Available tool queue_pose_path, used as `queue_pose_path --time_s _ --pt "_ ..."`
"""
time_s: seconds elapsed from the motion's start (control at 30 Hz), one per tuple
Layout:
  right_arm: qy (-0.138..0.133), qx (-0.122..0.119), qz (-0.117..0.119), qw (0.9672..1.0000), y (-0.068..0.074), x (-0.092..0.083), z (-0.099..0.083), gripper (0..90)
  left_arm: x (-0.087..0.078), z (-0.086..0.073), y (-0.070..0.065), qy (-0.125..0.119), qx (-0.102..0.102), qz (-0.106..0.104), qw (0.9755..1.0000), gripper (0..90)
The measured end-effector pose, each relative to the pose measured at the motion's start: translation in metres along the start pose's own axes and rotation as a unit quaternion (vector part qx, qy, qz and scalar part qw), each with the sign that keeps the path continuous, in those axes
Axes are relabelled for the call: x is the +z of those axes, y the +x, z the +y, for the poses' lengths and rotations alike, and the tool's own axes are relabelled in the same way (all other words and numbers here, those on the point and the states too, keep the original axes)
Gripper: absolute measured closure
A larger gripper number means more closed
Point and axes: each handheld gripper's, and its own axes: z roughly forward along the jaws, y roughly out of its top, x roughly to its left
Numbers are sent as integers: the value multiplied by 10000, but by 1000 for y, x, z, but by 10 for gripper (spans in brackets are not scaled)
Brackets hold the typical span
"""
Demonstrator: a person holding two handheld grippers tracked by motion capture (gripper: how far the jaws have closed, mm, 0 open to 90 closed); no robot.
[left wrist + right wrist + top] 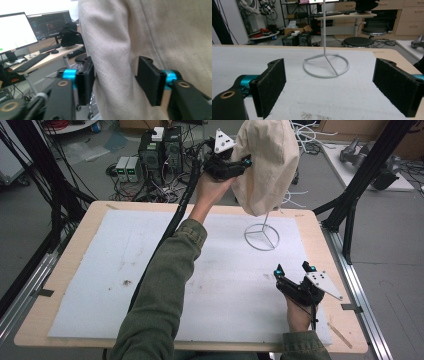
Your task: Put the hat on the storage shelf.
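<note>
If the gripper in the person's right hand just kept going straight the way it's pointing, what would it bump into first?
Most likely the white wire stand. The right gripper sits low over the table with its jaws wide apart and nothing between them, and the stand's ring base lies straight ahead. How far off is hard to judge.

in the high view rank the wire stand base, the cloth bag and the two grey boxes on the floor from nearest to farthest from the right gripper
From the right gripper:
1. wire stand base, just beyond it on the table.
2. cloth bag, higher, atop the stand.
3. grey boxes, far left on the floor.

Even, soft indoor light – faint shadows, slightly blurry frames, glaring monitor (pixel 12 32)
</note>
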Motion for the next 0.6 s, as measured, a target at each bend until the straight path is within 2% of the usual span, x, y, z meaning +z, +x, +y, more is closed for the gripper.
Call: queue_pose_path --time_s 0.03,0.13,0.23,0.37,0.6 --pt "-8 2 -13 10000 0 0 0 106 0 -2 1 -70 -99 -3 9999 408" --pt "-2 -2 -7 10000 0 0 0 106 -4 -5 5 -186 -170 -4 9997 385" --pt "-2 4 -3 10000 0 0 0 106 -10 -6 11 -434 -375 -19 9984 328" --pt "13 13 -3 10000 0 0 0 106 -18 -6 17 -733 -572 -49 9957 312" --pt "9 15 -17 10000 0 0 0 106 -26 -3 21 -786 -560 -51 9953 304"
